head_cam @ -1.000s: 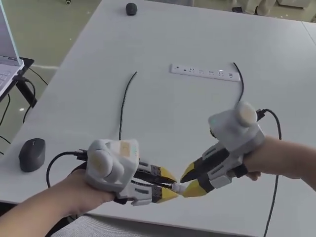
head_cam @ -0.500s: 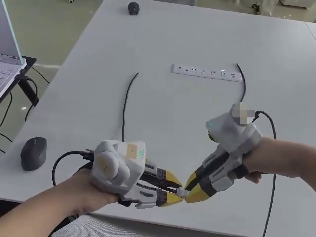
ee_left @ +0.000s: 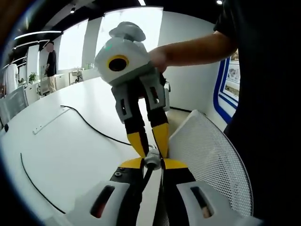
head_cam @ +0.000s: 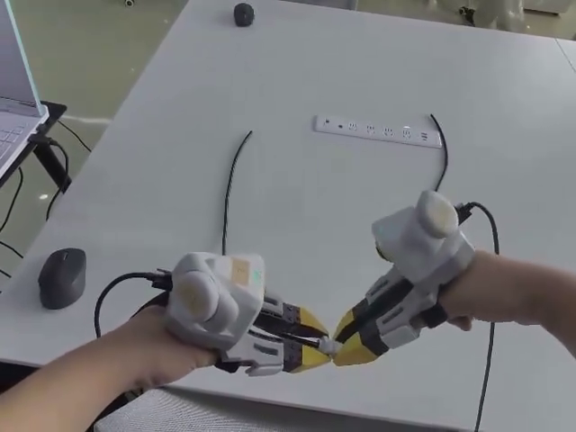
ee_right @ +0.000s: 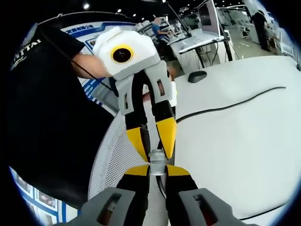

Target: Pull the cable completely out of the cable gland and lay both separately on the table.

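Left gripper [head_cam: 315, 349] and right gripper [head_cam: 344, 351] meet tip to tip, both clenched on the cable gland [head_cam: 329, 345]; its cable [ee_left: 146, 178] runs back between the left jaws.

Power strip [head_cam: 378, 131]; mouse [head_cam: 62, 278] near left edge; laptop [head_cam: 11, 99] far left.

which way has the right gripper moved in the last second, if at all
No. The right gripper still meets the left gripper at the cable gland, same spot below the power strip.
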A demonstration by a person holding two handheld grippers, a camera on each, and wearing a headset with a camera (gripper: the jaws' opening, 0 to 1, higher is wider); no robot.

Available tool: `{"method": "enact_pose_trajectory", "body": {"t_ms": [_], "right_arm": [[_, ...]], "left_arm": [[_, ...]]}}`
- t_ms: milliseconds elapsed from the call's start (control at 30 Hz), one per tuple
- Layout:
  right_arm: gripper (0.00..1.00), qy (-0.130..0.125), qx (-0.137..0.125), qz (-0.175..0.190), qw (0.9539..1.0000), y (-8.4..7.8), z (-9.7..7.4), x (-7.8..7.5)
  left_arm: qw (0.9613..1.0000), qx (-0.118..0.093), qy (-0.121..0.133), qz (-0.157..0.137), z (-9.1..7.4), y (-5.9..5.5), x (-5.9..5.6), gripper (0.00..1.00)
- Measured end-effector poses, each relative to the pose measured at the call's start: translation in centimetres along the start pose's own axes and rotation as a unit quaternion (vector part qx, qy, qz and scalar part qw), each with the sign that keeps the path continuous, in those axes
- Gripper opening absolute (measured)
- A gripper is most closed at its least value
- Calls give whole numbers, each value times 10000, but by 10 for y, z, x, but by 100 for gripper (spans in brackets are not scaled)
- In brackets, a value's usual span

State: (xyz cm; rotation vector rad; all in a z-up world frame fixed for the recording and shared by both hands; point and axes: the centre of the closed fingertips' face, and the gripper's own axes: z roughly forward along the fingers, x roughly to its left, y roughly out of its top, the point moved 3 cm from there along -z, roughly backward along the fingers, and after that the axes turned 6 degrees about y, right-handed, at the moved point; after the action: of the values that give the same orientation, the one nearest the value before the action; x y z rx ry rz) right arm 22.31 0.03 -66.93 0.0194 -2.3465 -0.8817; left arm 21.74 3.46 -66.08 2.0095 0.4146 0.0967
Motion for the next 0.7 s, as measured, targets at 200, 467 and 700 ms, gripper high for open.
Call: {"method": "enact_pose_trajectory", "body": {"t_ms": [200,467,700], "right_arm": [[7,-554,64,-218,9982,0,3,-3],[7,-1663,282,-1002,9806,2,8,1],[7,-2537,480,-1953,9461,4,8,5]], "left_arm": [[9998,37,119,-144,0,-5,4,15],[9992,5,150,-366,-3,-10,6,15],[9973,-178,201,-681,-5,-9,8,15]]}}
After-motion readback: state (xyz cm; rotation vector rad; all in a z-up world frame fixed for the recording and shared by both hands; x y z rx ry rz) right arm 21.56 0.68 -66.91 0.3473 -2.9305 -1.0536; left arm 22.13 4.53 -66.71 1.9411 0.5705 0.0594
